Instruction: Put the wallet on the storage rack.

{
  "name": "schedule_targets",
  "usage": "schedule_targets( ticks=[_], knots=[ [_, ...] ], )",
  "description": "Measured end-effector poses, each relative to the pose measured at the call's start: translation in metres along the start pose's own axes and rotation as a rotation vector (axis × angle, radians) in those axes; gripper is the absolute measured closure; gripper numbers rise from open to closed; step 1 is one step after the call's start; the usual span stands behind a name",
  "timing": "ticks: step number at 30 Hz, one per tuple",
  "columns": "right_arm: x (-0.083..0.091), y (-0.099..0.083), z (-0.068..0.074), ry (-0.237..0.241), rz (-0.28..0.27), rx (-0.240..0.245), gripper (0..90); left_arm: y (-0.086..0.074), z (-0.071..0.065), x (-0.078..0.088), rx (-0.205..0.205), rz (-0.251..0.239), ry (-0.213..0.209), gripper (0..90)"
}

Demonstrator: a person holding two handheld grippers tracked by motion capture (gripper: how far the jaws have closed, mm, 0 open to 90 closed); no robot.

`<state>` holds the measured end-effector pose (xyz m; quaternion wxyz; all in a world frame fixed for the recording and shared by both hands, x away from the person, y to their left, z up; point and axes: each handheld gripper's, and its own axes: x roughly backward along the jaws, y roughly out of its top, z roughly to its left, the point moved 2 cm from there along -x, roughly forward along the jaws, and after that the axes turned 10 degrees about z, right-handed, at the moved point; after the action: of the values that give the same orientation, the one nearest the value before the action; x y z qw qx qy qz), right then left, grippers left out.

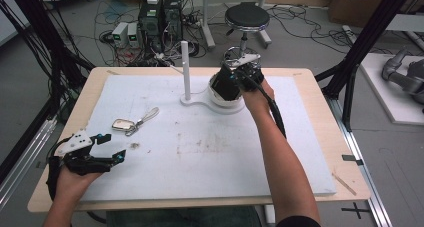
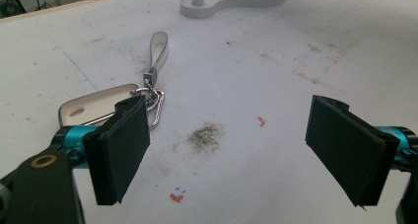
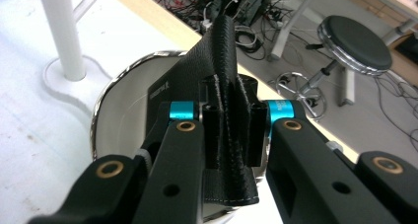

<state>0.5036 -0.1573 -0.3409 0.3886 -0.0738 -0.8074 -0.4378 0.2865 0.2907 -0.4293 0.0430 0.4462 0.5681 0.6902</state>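
While the right gripper (image 3: 229,130) has its fingers clamped on a limp black stitched leather strap (image 3: 224,61) above the round steel bowl (image 3: 116,105) at upper centre, the strap looks light and floppy, best pinched mid-fold. Lower left, the left gripper (image 2: 231,150) gapes wide, holding nothing.

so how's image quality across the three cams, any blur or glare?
High view: even overhead light, soft overall, faint shadows on the white board. Left gripper view: sharp, key fob and smudges crisp, no glare. Right gripper view: black strap between the fingers slightly soft up close, bright glint on the bowl rim, stool behind reasonably clear.
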Motion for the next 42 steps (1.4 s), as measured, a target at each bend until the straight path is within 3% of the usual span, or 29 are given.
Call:
schedule_targets(
  ticks=[3,7,11,18,21,25,26,28,31,42],
  knots=[
    [-0.007,-0.007,0.002,0.010,-0.003,-0.037,69.4,0.000,0.000,0.000,-0.001,0.003,-0.003,17.0],
    [-0.008,-0.015,-0.006,0.026,0.018,-0.128,49.1,-0.001,0.000,-0.001,0.002,0.004,-0.005,17.0],
    [0.004,-0.020,-0.014,0.039,-0.011,-0.169,41.3,0.000,0.001,-0.002,0.000,0.007,-0.005,17.0],
    [0.025,-0.027,-0.019,0.096,-0.028,-0.196,36.1,0.002,0.001,-0.004,-0.004,0.005,-0.009,17.0],
    [0.035,-0.034,-0.014,0.068,-0.101,-0.170,35.7,0.005,0.001,-0.007,-0.003,0.001,-0.011,17.0],
    [0.043,-0.041,-0.011,0.131,-0.056,-0.190,28.8,0.009,0.001,-0.012,-0.011,0.002,-0.020,17.0],
    [0.046,-0.044,-0.009,0.143,-0.067,-0.194,28.8,0.010,0.001,-0.014,-0.011,0.001,-0.024,17.0],
    [0.052,-0.052,-0.003,0.122,-0.123,-0.185,28.7,0.012,0.002,-0.016,-0.012,-0.002,-0.028,17.0],
    [0.058,-0.065,0.003,0.130,-0.142,-0.182,28.1,0.015,0.002,-0.020,-0.021,-0.001,-0.035,17.0],
    [0.068,-0.117,0.011,0.157,-0.154,-0.247,23.0,0.024,0.003,-0.033,-0.034,-0.001,-0.054,17.0]
  ],
)
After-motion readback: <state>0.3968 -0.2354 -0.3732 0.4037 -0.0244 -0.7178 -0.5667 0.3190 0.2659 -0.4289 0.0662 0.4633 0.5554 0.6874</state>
